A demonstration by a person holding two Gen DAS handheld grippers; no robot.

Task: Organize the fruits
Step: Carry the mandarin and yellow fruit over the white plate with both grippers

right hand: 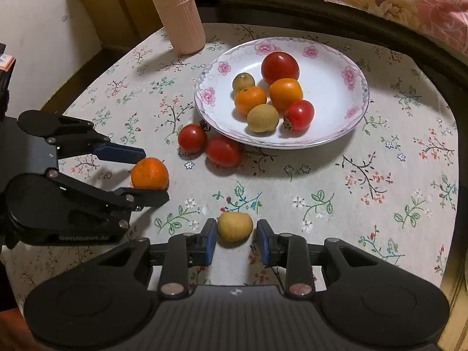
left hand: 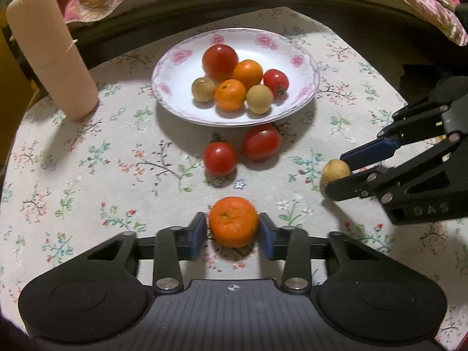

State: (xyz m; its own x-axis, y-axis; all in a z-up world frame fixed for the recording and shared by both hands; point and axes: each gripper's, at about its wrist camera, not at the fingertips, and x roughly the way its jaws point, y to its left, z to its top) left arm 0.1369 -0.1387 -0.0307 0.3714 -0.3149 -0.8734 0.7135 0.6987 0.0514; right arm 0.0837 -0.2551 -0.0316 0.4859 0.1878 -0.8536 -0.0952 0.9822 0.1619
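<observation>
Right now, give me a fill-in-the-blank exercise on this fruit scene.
The white flower-rimmed plate holds ___ fruits. ___ round red tomatoes lie on the floral tablecloth beside it. The left gripper's blue pads flank a round ___ citrus fruit. The small yellowish round fruit sits between the ___ gripper's pads.
Missing: six; two; orange; right.

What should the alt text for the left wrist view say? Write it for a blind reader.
The left gripper clamps a mandarin on a floral tablecloth, while the right gripper at the right grips a small yellowish fruit. Beyond sit two loose tomatoes and a flowered plate holding six fruits.
</observation>
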